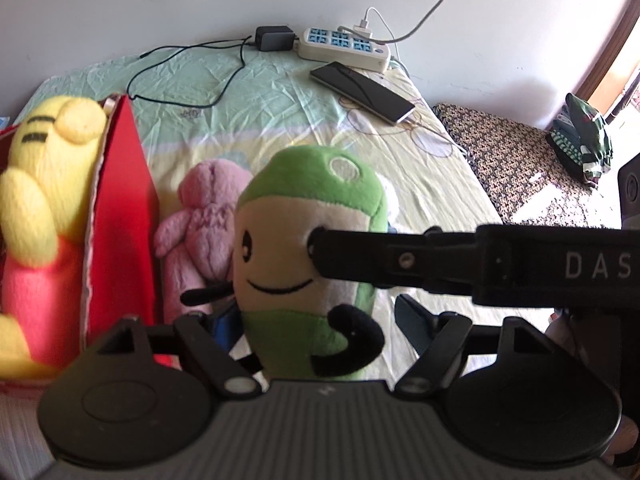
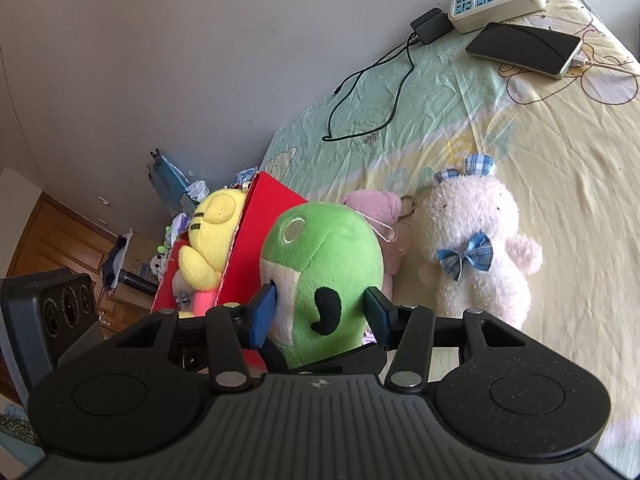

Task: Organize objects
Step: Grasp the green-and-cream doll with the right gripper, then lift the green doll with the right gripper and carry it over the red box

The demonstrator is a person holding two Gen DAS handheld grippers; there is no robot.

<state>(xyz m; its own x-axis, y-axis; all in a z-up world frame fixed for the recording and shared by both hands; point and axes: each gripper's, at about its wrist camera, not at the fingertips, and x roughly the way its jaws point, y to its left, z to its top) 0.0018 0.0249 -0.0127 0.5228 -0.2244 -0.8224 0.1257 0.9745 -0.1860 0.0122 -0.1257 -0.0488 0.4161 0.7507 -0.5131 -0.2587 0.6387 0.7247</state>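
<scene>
A green and cream plush toy (image 1: 308,240) with black arms hangs just above the bed sheet, beside a red box (image 1: 120,216). My right gripper (image 2: 320,314) is shut on it, one blue pad on its face and one on its back; its black finger (image 1: 400,260) crosses the left wrist view. My left gripper (image 1: 316,324) straddles the toy's lower body. Its left pad lies against the plush, and a thin strip of sheet shows before its right pad (image 1: 412,328). A yellow and pink plush (image 1: 44,200) sits in the box.
A pink plush (image 1: 204,224) lies against the box and a white plush with a blue bow (image 2: 476,248) sits beside it. At the head of the bed are a power strip (image 1: 344,46), a phone (image 1: 362,92) and a charger with a black cable (image 1: 272,38).
</scene>
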